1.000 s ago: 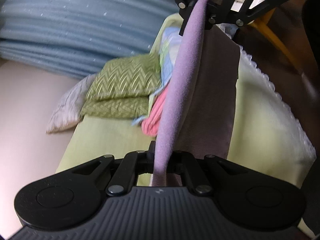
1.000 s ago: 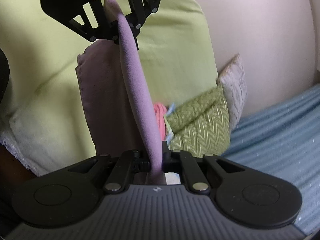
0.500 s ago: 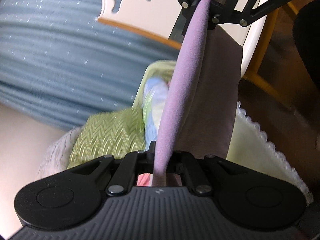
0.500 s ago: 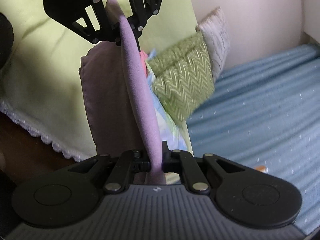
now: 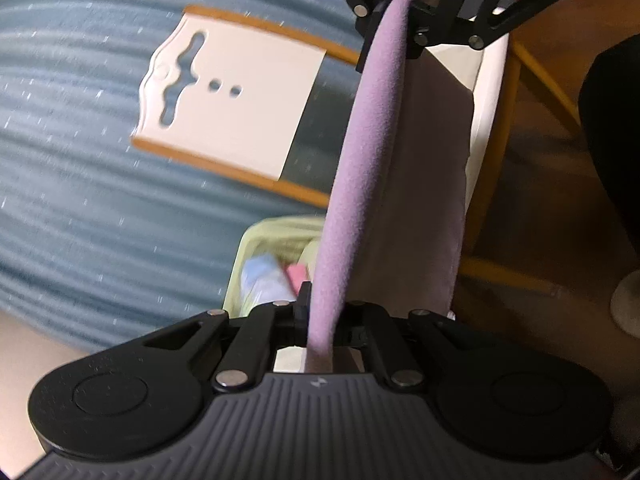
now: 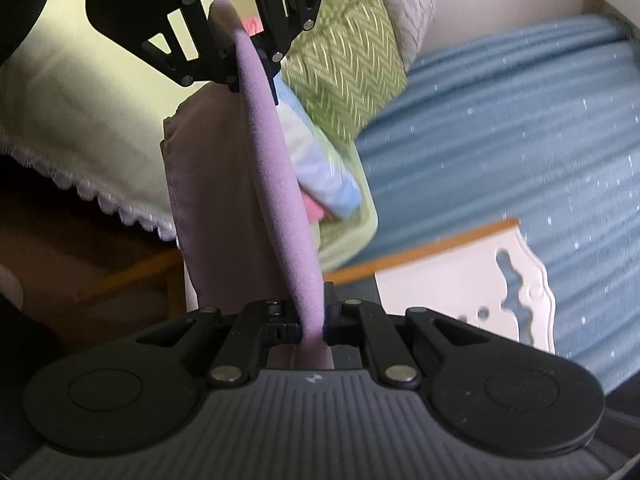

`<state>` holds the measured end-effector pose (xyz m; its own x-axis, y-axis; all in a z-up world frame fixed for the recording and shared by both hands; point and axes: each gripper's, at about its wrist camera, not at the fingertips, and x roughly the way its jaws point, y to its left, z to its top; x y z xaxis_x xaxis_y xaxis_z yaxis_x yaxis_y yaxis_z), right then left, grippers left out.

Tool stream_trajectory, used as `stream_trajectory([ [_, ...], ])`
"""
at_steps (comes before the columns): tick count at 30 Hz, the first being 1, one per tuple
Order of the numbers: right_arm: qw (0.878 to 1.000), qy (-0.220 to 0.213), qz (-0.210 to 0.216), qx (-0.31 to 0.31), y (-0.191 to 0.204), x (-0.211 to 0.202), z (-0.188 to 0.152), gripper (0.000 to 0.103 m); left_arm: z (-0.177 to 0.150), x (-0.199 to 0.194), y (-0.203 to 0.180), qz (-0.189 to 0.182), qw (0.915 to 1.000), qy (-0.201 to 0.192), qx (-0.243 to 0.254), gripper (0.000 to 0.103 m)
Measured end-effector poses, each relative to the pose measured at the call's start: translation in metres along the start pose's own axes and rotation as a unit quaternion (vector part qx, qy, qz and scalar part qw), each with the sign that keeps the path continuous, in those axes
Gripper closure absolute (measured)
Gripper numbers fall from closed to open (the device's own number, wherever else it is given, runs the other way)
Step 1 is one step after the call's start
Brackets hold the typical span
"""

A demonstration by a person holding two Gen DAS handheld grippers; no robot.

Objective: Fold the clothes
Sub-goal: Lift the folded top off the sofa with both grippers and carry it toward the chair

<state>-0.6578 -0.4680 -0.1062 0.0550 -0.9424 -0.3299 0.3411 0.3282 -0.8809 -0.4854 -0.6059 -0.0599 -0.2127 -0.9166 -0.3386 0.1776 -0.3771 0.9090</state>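
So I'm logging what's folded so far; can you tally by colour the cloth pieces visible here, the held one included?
Purple, held between both grippers: 1
Green zigzag, stacked: 1
Pale blue and white: 1
Pink: 1
Grey-beige patterned: 1
Total: 5

Chair back (image 5: 236,96) beside stretched cloth (image 5: 360,152)

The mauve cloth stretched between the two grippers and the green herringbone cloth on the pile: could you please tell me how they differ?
The mauve cloth is plain; the green herringbone cloth bears a zigzag weave. The mauve cloth hangs in the air, pinched at one end by the right gripper and at the other by the left gripper; the green one lies on the pile, ungripped. Both look already folded.
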Motion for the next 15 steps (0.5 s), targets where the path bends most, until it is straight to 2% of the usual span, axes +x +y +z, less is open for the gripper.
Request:
stream_trajectory([
  [7, 0.999, 0.044, -0.007, 0.001, -0.008, 0.0, -0.021, 0.097, 0.017, 0.014, -0.009, -0.017, 0.9989, -0.043, 0.006, 0.1],
  [15, 0.997, 0.075, -0.021, 0.015, -0.026, -0.006, -0.028, 0.097, 0.042, 0.015, -0.01, -0.024, 0.9958, -0.086, 0.02, 0.1],
])
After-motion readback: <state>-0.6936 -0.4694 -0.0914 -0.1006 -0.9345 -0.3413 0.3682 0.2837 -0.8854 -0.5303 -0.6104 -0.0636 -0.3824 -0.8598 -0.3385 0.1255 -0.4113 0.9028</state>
